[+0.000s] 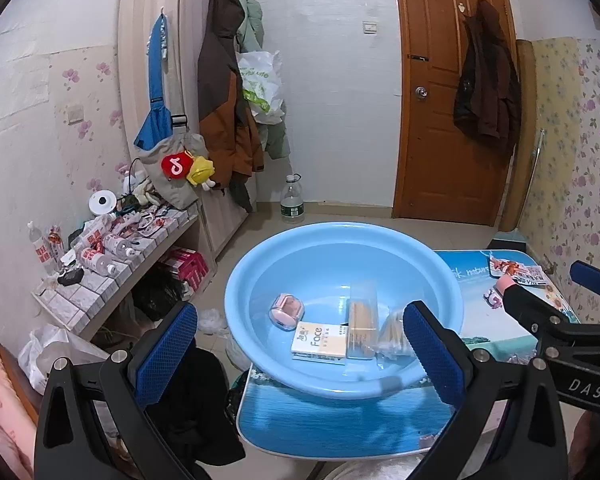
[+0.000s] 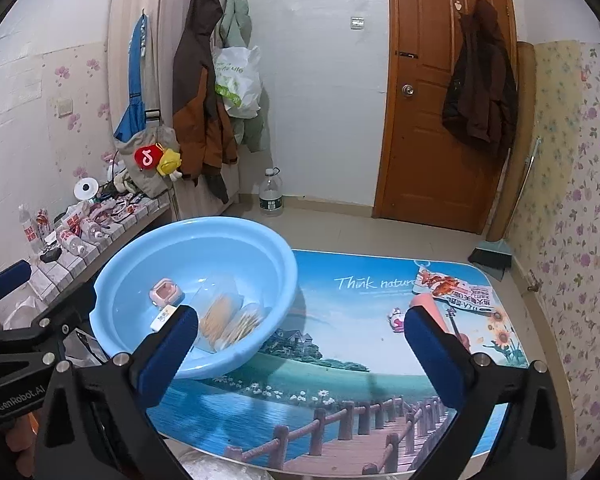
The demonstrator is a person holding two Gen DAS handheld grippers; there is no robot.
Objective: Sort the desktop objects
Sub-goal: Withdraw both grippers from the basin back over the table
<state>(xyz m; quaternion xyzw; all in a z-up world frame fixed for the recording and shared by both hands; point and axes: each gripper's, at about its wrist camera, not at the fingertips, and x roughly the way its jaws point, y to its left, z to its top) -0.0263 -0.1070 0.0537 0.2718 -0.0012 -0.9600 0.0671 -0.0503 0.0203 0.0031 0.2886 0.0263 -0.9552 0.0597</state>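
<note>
A light blue basin [image 1: 300, 256] [image 2: 200, 240] sits on the left part of the picture-printed table [image 2: 340, 360]. It holds a pink case [image 1: 286, 310], a "Face" tissue pack [image 1: 320, 340] and clear bags of wooden sticks [image 1: 362, 324]. Right of the basin lie a snack packet [image 2: 456, 288], a pink cylinder [image 2: 428, 304] and a small pink-white toy [image 2: 396, 318]. My left gripper [image 1: 300, 354] hangs open in front of the basin, nothing between its pads. My right gripper [image 2: 300, 360] stands wide open above the bare middle of the table, holding nothing.
A low tiled shelf [image 1: 112, 248] crowded with bottles and packets runs along the left wall. A water bottle [image 1: 292, 200] stands on the floor by the wardrobe. A broom head [image 2: 492, 256] leans at the far right near the wooden door [image 2: 440, 120].
</note>
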